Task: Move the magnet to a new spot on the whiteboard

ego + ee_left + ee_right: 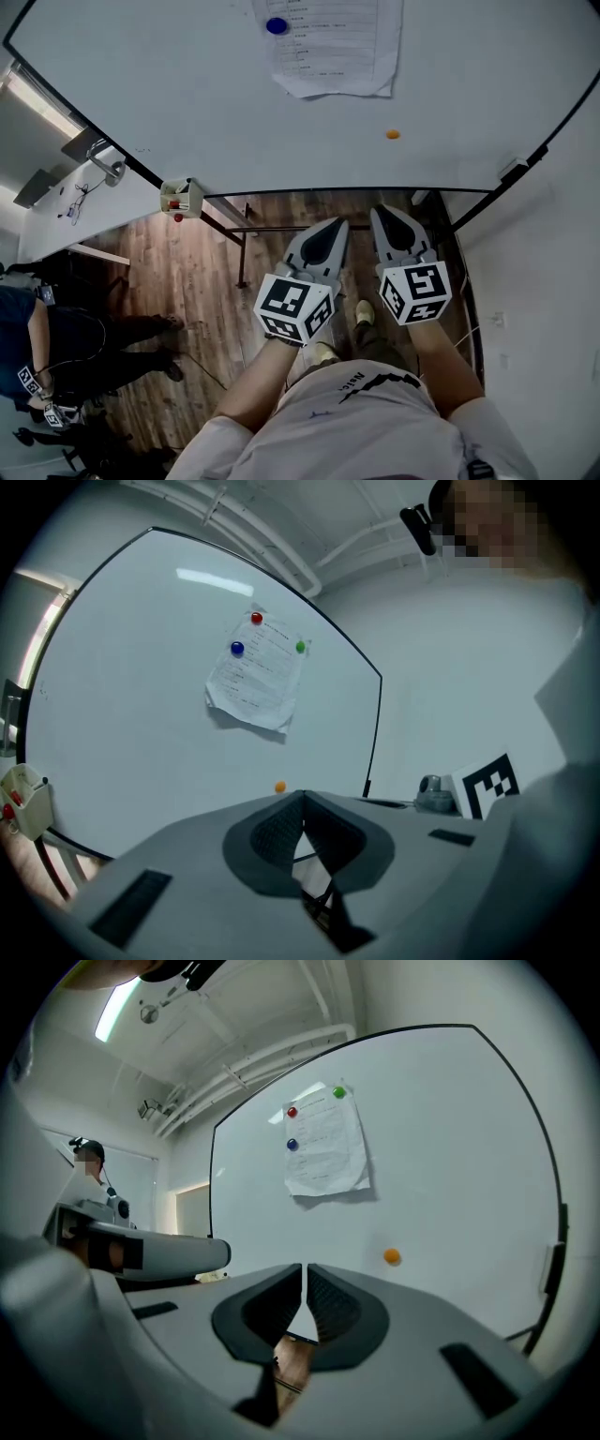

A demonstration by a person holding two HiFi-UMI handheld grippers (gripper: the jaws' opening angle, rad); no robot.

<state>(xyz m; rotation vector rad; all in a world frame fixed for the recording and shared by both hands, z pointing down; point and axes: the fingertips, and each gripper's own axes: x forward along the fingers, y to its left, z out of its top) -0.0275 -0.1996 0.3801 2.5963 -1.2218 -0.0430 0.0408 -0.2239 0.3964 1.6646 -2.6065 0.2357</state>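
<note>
A small orange magnet (393, 134) sticks to the bare whiteboard (169, 84), below and right of a pinned paper sheet (330, 47). The left gripper view shows the orange magnet (279, 787) just above the jaw tips; in the right gripper view the orange magnet (392, 1256) is to the right of the tips. A blue magnet (277, 26), a red magnet (257, 619) and a green magnet (300, 647) hold the sheet. My left gripper (337, 223) and right gripper (382, 211) hang side by side, back from the board. Both have their jaws together with nothing between them.
A small holder with markers (180, 197) hangs at the board's lower left corner. The board's stand legs (242, 246) rise from the wooden floor. Another person (66, 342) stands at the left. A small eraser-like block (513, 169) sits on the board's right edge.
</note>
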